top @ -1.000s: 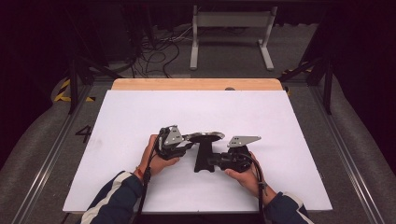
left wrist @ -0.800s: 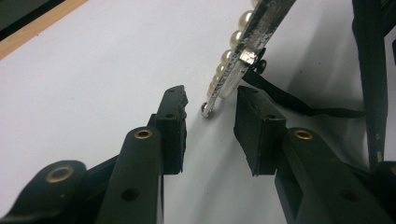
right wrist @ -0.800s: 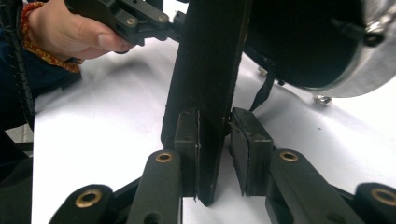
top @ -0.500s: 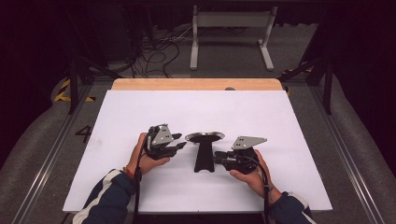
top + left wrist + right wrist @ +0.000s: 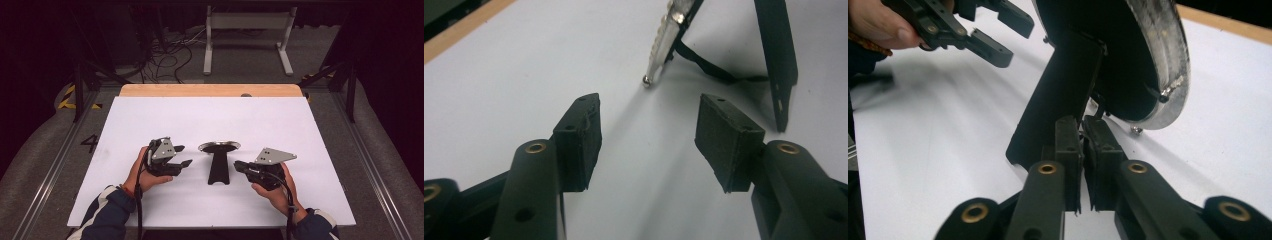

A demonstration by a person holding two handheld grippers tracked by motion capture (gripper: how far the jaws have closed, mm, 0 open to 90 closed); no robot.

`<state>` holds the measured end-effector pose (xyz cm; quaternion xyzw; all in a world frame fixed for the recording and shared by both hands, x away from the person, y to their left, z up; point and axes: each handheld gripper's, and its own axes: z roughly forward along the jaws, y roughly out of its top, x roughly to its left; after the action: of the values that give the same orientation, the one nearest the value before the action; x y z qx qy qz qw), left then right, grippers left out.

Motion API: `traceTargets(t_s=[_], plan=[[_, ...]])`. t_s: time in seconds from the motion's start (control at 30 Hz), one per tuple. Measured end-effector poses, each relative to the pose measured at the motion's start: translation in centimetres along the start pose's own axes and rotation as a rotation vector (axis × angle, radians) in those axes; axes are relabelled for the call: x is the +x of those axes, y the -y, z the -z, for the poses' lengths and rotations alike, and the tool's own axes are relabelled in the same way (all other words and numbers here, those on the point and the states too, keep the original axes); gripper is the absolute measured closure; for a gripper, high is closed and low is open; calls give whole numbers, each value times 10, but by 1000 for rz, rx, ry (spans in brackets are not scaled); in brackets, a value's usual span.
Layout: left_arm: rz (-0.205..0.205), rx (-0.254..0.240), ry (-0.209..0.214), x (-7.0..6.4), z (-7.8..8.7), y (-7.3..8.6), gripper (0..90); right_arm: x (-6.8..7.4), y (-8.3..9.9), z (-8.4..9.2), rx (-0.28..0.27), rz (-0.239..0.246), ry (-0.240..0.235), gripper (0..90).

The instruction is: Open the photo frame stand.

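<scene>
White sheeting covers the desk (image 5: 150, 115), with dark floor and cables beyond. At the left, the left gripper (image 5: 183, 156) has its jaws spread with nothing between them; they have just been opening. The stand (image 5: 219, 162), a black upright bearing a silver-rimmed dish, stands at mid-desk between both grippers. The dish looks empty as far as the dark inside lets me tell. At the right, the right gripper (image 5: 237, 165) has just been closing; its jaws are pressed together, empty, just beside the stand's foot. To regrasp, I would open wide and take the upright squarely, not the rim.
</scene>
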<state>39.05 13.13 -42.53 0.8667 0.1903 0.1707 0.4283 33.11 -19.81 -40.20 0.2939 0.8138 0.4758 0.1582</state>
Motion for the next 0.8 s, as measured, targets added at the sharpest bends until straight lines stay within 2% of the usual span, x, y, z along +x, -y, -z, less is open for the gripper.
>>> traceTargets(t_s=[0.1,0.2,0.4,0.43,0.47,0.53,0.63,0.73,0.8], plan=[[-9,0,7,-1,-4,-3,395,3,-1,1,-14,6,7,891],[19,-24,12,1,-9,-7,395,11,-2,-4,-26,17,17,900],[43,-56,37,2,-19,-13,396,32,-5,-19,-37,45,21,900],[43,-56,37,2,-19,-13,405,32,-5,-19,-37,45,21,900],[39,-57,38,1,-20,-15,411,37,-5,-24,-34,52,19,900],[30,-65,20,-1,-21,-17,421,40,-5,-26,-32,55,17,900],[32,-78,11,-2,-23,-18,476,48,-4,-38,-26,53,23,900],[38,-83,12,-1,-26,-18,509,52,-3,-45,-20,51,27,900],[44,-75,29,-1,-31,-17,517,56,-3,-53,-15,49,31,900]])
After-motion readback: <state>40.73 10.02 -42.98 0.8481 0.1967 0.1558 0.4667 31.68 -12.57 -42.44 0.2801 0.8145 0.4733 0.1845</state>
